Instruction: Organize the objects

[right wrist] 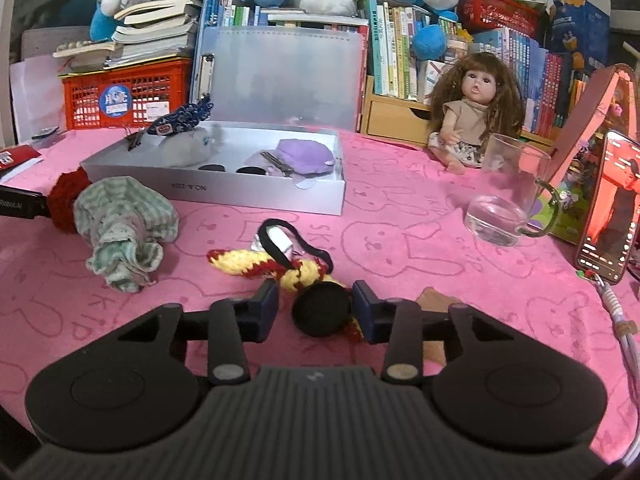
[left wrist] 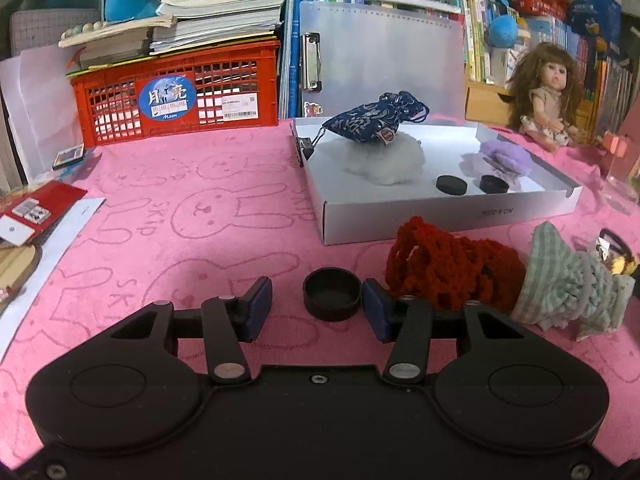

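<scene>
My left gripper [left wrist: 318,310] hangs low over the pink cloth, open, with a black cap [left wrist: 331,294] standing between its fingertips. The right pad touches the cap and the left pad stands clear of it. My right gripper [right wrist: 316,308] is open around a black round lid [right wrist: 322,310] that lies on a yellow and red knitted piece [right wrist: 256,264]. Its right pad touches the lid and a thin gap shows at the left pad. A white box [left wrist: 440,216] holds a blue patterned pouch [left wrist: 376,120], white fluff [left wrist: 376,160], a purple knit [left wrist: 506,156] and two black caps [left wrist: 451,184].
A red knitted bundle [left wrist: 448,264] and a green striped cloth [right wrist: 124,224] lie in front of the box. A black hair band [right wrist: 292,240] lies on the knitted piece. At right stand a glass mug [right wrist: 508,200], a phone [right wrist: 608,208] and a doll [right wrist: 472,120]. At back left stands a red crate [left wrist: 176,92].
</scene>
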Motion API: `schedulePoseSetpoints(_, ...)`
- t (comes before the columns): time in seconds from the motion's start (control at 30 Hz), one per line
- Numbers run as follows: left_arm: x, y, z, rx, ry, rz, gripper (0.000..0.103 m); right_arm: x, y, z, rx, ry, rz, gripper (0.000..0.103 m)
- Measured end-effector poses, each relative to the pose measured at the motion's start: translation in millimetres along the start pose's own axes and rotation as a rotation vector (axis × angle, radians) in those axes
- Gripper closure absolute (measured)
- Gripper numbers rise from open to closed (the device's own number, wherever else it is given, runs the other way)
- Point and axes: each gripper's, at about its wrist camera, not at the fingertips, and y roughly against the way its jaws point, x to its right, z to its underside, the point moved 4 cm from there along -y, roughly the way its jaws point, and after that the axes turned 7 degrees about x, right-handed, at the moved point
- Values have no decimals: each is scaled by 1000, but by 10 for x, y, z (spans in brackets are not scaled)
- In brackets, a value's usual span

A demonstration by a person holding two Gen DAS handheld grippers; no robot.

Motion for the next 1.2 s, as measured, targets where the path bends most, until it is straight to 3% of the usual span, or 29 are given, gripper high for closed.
schedulePoseSetpoints(0.07, 30, -19, -13, -4, -15, -3, 59, 3, 3, 2, 3, 1, 4, 64)
schedulePoseSetpoints(0.17, 57, -23, -21, -4, -13, 3, 73, 11, 20, -7, 10, -6, 3, 71)
schedulePoseSetpoints(0.37, 77, 42, -29, 1, -2, 17, 73, 67, 63, -42, 29, -42, 7, 83)
schedulePoseSetpoints(0.7, 100, 235, -88, 34, 9, 34, 73, 51, 165, -101, 63, -43, 3, 86)
schedulePoseSetpoints(0.73, 103, 252, -88, 36, 7, 35, 73, 47, 172, -99, 62, -38, 1, 85)
schedulePoseSetpoints(0.77, 104, 264, -85, 38, 4, 35, 73, 42, 183, -93, 61, -34, 2, 76)
schedulePoseSetpoints(0.83, 108, 285, -71, 38, -2, 35, 73, 42, 204, -74, 58, -29, 2, 69)
schedulePoseSetpoints(0.87, 109, 291, -62, 37, -2, 35, 73, 45, 217, -62, 60, -31, 3, 61)
schedulePoseSetpoints(1.07, 91, 308, -6, 22, 11, 36, 73, -1, 235, 24, 41, -12, 0, 55)
schedulePoseSetpoints(1.2, 97, 312, 18, 17, 7, 37, 73, -14, 185, 50, 40, 7, 31, 40)
